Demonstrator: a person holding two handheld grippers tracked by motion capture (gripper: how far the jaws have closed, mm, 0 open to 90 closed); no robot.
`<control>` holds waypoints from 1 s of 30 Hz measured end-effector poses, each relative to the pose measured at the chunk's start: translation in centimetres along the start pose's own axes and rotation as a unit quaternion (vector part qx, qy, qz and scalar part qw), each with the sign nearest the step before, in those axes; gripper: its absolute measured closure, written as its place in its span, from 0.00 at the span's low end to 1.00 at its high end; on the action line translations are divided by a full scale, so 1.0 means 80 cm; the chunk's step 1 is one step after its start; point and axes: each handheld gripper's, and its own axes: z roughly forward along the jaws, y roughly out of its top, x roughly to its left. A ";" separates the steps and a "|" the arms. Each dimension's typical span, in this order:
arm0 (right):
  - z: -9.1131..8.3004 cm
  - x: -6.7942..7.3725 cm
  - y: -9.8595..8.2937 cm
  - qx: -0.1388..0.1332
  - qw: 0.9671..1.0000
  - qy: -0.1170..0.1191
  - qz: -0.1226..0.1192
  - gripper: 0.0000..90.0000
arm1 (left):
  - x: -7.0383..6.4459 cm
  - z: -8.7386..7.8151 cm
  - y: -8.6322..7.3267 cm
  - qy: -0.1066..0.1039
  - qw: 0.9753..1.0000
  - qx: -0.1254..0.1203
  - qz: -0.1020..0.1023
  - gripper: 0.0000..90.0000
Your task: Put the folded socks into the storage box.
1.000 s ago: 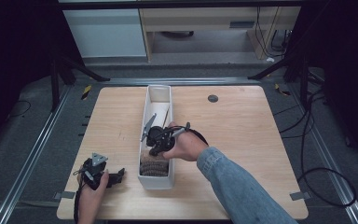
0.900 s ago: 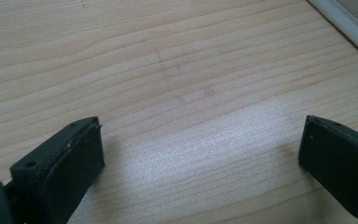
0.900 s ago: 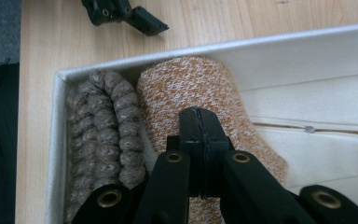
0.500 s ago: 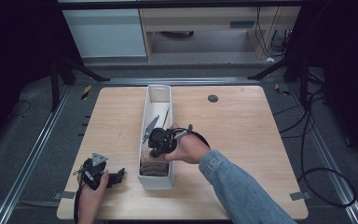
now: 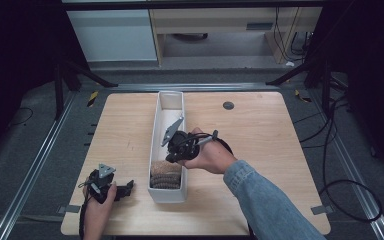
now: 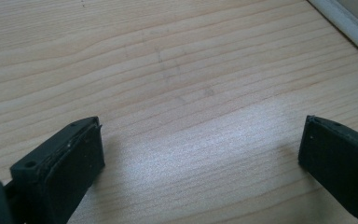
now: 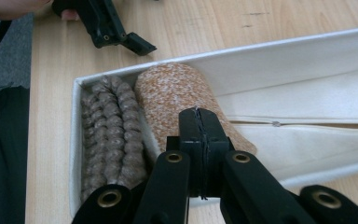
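High view shows the right gripper (image 5: 172,150) has moved a little farther up over the long white box (image 5: 171,102). Its jaws are pressed together, empty, just above the speckled orange roll (image 7: 177,95) beside the bumpy brown roll (image 7: 109,135). The left gripper (image 5: 125,189) rests spread wide on the wooden table (image 5: 260,130).

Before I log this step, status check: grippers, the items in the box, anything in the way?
Right gripper shut, empty, over white box. Left gripper open on table. Orange roll beside brown coil at box's near end. Nothing in the way.
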 end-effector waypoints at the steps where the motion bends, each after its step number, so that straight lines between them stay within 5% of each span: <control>1: -0.002 -0.001 -0.001 0.000 1.000 -0.003 0.001 1.00 | 0.000 0.000 0.000 0.000 1.000 0.000 0.000 0.00; 19: -0.043 -0.022 -0.030 -0.043 0.997 -0.041 0.046 1.00 | 0.000 0.000 0.000 0.000 1.000 0.000 0.000 0.00; 30: -0.077 -0.048 -0.077 -0.074 0.987 -0.101 0.104 1.00 | 0.000 0.000 0.000 0.000 1.000 0.001 0.001 0.00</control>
